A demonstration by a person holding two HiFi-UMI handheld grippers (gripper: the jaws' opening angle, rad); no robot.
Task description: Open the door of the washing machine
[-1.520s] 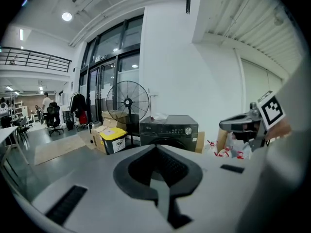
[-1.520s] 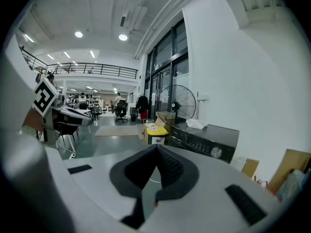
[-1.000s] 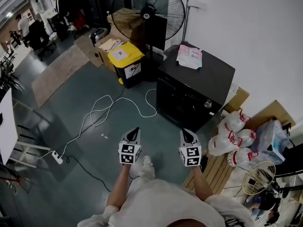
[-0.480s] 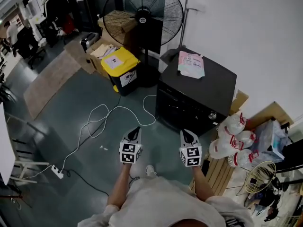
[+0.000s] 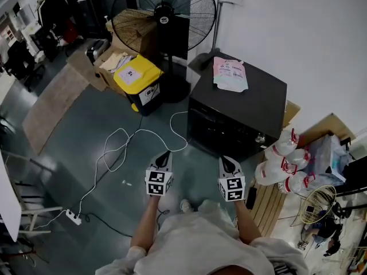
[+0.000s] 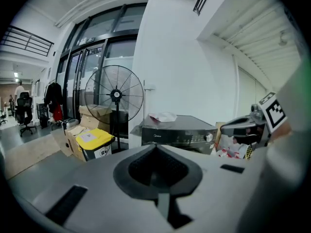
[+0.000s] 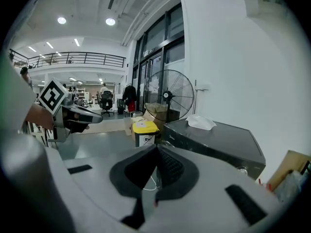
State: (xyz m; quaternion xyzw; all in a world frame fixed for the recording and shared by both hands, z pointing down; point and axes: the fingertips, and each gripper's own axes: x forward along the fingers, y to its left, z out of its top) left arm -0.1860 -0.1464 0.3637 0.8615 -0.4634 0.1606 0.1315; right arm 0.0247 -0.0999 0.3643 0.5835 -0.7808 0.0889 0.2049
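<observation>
**Door untouched, approach stage only**

Facing the black washing machine (image 5: 241, 105), set against the white wall just right of the standing fan (image 5: 163, 16), well apart from both grippers. No contact with it anywhere; shut as far as can be seen. Nothing of the task done, by the look of it.

Holding the left gripper (image 5: 166, 153) and the right gripper (image 5: 224, 159) side by side over bare floor, both aimed toward the machine front, each with jaws pressed together on nothing.

Left to do, as a judgement: close the gap, part one pair of jaws, find the door's edge or handle, swing or lift it open.

Hard to tell where the door sits, top or front: no seam, hinge or handle readable. Top partly covered by a pale packet (image 5: 230, 74). Lower front cut off in both gripper views behind the gripper bodies. Only a small knob (image 5: 260, 137) clear on the control strip.
</observation>
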